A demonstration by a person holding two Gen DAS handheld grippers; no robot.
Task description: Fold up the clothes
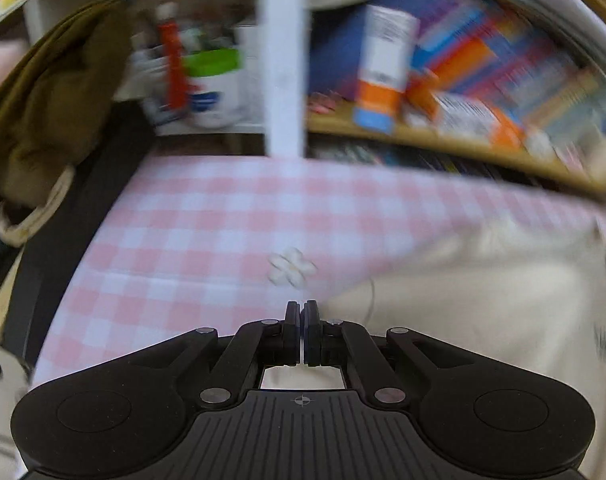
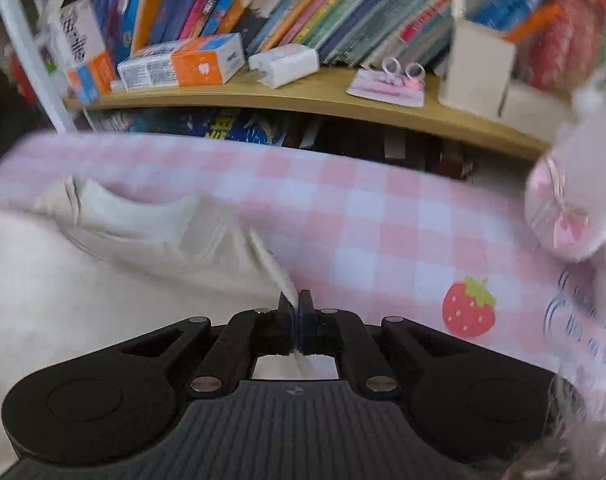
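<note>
The cream garment lay crumpled on the pink checked worktop. My right gripper was clamped on a fold of it. My left gripper was closed, seemingly empty, beside the garment's edge, below the bookshelf.

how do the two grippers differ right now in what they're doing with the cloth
The right gripper pinches an edge of the cream garment between its fingers; the left gripper has no cloth visible between its own. The right one has garment on its left, the left one on its right. Both are shut, above the pink checked cloth.
</note>
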